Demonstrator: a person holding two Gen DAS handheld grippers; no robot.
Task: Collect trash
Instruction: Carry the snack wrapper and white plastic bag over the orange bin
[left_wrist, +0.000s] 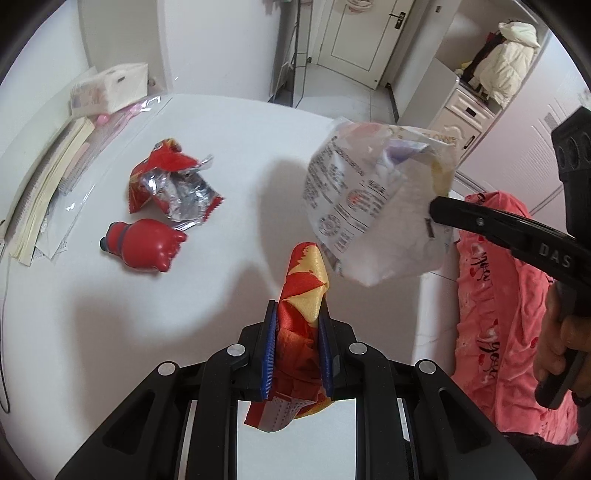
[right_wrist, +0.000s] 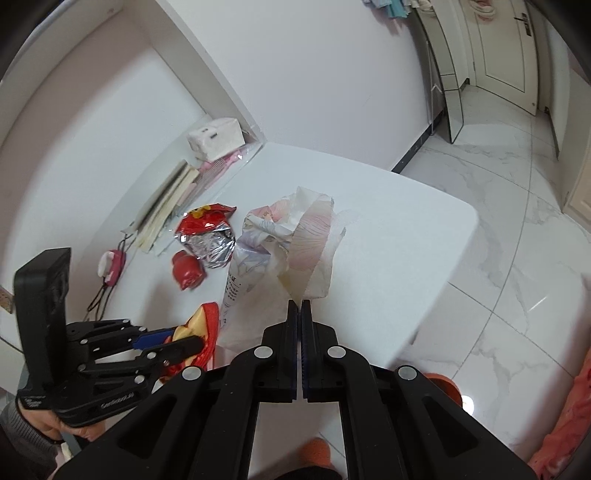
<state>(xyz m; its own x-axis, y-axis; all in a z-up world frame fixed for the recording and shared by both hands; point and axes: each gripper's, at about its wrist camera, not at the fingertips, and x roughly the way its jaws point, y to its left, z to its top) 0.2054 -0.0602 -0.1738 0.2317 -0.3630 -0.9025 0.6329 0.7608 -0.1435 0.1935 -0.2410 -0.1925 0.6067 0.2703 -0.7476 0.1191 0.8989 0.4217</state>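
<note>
Grippers are both carrying trash above the table (left_wrist: 55, 332): left gripper (left_wrist: 297, 345) clenching a red-yellow wrapper (left_wrist: 304, 280), right gripper (right_wrist: 299, 314) pinching a white printed bag (right_wrist: 295, 251). Foil wrapper (left_wrist: 173, 181) and red bottle (left_wrist: 144, 243) are lying toward the table's far-left edge, nearer the left gripper.

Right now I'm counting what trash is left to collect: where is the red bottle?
The red bottle lies on its side on the white table, left of centre in the left wrist view, just below the torn red foil wrapper.

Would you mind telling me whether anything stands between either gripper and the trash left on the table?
Only their own loads. The left gripper is shut on a red-and-yellow wrapper, the right gripper on a white printed plastic bag. Otherwise bare white table leads to the red squashed bottle and torn foil-lined red packet.
</note>
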